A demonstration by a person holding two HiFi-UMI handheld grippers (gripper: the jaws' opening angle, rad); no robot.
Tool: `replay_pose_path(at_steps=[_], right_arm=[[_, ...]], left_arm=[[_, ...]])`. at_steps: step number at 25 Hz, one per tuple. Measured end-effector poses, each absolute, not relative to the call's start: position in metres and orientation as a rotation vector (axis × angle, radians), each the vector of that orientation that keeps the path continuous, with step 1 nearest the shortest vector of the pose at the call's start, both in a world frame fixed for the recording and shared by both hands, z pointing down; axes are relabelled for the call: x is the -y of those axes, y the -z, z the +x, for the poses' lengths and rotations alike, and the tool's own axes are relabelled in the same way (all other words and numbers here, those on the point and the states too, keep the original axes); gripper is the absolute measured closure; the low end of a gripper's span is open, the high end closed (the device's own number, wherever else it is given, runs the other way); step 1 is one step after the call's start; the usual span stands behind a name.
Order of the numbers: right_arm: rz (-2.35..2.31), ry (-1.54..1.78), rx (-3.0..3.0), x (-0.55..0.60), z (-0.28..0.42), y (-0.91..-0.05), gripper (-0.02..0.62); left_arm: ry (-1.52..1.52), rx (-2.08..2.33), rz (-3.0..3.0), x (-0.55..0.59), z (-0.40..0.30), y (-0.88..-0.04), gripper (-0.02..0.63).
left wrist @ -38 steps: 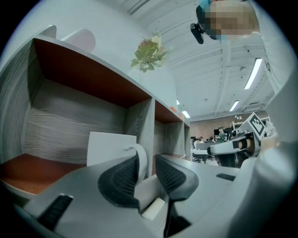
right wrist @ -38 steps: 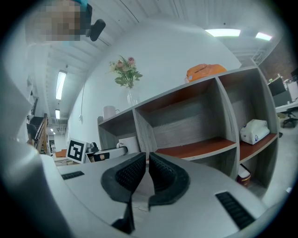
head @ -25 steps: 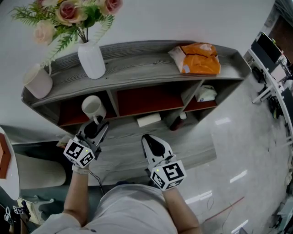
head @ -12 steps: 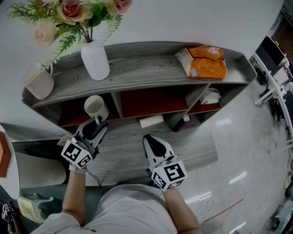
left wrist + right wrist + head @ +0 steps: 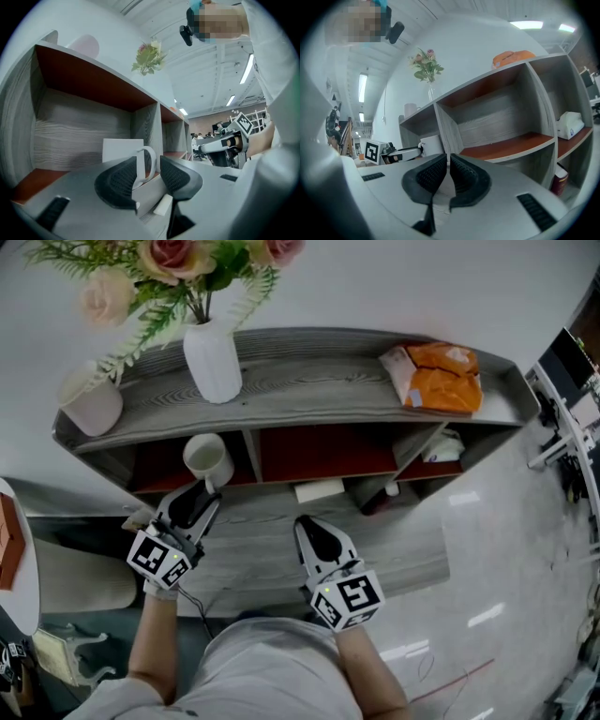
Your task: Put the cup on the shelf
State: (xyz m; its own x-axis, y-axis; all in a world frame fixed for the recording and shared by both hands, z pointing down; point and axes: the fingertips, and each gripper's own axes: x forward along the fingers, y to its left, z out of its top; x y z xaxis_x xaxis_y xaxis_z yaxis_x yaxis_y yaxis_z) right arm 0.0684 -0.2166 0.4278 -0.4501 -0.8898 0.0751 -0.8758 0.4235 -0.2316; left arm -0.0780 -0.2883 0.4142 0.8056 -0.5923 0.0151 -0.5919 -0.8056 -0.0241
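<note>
Cup (image 5: 208, 458) carried by its handle (image 5: 149, 161) in the left gripper (image 5: 202, 495), whose jaws are closed on the loop. The cup hangs upright at the front edge of the shelf (image 5: 309, 399), before the mouth of the left compartment (image 5: 79, 126), and has not yet been set on its red floor. The right gripper (image 5: 309, 526) hovers empty above the front of the lower board, jaws nearly together.

Risks, as judged:
- The hold is on the thin handle only, so the cup body could swing or pivot about it as it is pushed in.
- The rim could catch the underside of the top board, or the wall could strike the divider at the compartment's right edge, if the approach runs high or off line.
- Opening the jaws before the base meets the floor would drop the cup.

Against the head view of a second ago, cup and left gripper keep much the same station beside the divider. The right gripper is likewise unchanged. The whole shelf, with vase (image 5: 214, 362) and orange bag (image 5: 441, 376), now sits further right in the view.
</note>
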Motion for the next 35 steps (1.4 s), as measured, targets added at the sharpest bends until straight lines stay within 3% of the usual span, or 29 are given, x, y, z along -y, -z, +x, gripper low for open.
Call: replay_pose_path(at_steps=[12,24,35], right_arm=[[-1.393,0.370,-2.735,0.222,0.021,-0.422,0.563],[-1.090,0.381,-2.890,0.213,-0.053,-0.420,0.563],[-0.949,0.390,-2.961,0.201,-0.085,-0.424,0.563]], left_arm=[[-0.008,-1.255,-2.970,0.246,-0.113,-0.413,0.463],[-0.043,-1.581,-2.893,0.199,-0.158,-0.416,0.570],[-0.049,-1.717,-2.876,0.175,-0.171,-0.427,0.589]])
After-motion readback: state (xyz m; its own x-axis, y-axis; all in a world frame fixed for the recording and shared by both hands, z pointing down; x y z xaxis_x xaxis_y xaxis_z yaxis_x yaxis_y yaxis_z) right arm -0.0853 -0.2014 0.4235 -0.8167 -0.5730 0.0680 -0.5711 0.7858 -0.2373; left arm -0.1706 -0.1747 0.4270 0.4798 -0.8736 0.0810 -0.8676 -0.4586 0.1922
